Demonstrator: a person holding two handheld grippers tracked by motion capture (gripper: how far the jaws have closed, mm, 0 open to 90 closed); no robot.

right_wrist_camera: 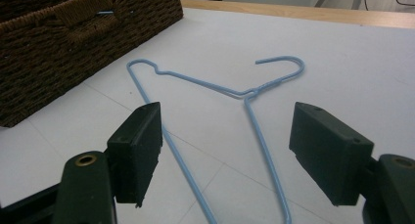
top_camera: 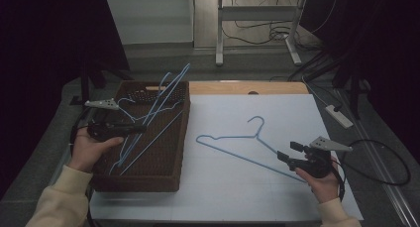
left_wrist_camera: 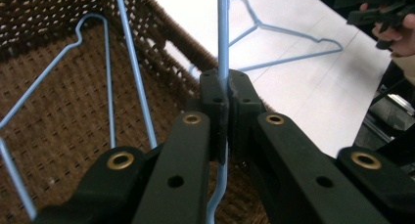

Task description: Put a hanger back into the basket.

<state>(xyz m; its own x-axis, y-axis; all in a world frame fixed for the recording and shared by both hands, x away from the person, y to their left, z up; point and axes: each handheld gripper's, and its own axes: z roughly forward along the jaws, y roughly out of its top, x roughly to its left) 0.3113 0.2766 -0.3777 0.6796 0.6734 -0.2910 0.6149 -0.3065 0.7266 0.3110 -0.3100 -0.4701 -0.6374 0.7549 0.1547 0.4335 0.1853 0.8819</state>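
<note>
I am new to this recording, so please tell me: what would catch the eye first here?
A thin light-blue wire hanger lies flat on the white table, just ahead of the open right gripper. At the left, the left gripper is shut on another blue wire hanger over the dark brown woven basket.

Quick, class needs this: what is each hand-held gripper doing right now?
Left hand-held gripper: closed on a blue wire hanger over the wicker basket.
Right hand-held gripper: open, holding nothing.

At frame left the left gripper (top_camera: 141,129) holds a blue hanger (top_camera: 163,95) over the wicker basket (top_camera: 148,177), while another hanger (top_camera: 237,143) lies mid-table (top_camera: 223,197) beside the right gripper (top_camera: 289,151).
</note>
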